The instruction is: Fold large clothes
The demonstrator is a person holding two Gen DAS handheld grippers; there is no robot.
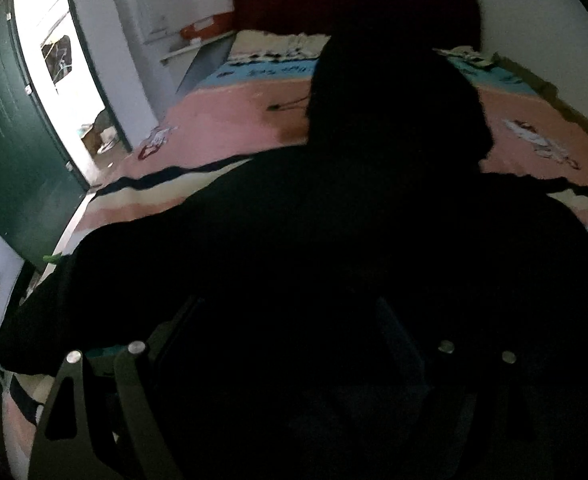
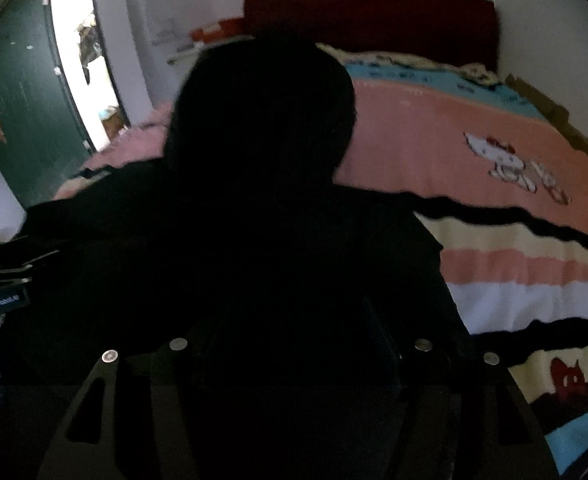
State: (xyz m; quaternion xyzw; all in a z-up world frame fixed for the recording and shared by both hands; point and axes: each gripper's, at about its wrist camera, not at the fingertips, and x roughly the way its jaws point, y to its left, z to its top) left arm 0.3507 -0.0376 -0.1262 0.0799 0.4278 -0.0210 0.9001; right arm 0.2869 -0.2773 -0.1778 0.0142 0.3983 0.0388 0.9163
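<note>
Garment: a large black hooded top [image 1: 334,240] lies spread on the bed, filling the centre and lower half of both views; its hood [image 1: 394,92] points toward the upper middle of the frame.
Sleeves: one sleeve [image 2: 94,208] stretches out toward the left edge of the right wrist view. The right side of the top is too dark to make out its sleeve.
Bed: a pink, cream and blue striped blanket [image 2: 474,140] with cartoon figures covers it; a dark red headboard [image 1: 354,4] stands at the top of the frame.
Room: a green door [image 1: 10,140] stands open at the upper left, with daylight beyond it.
Left gripper [image 1: 290,320]: it sits low in the frame over the black cloth. The fingers look spread, but they merge with the dark fabric and I cannot tell whether they pinch any of it.
Right gripper [image 2: 298,320]: same trouble; the fingers appear set apart over the cloth, but whether cloth lies between the pads I cannot tell.
Progress: early, in my judgement. The top lies open and flat, hood and sleeve extended, with no fold showing.
Left to do: bring the sleeves in, fold the hood down, then fold the body over.
</note>
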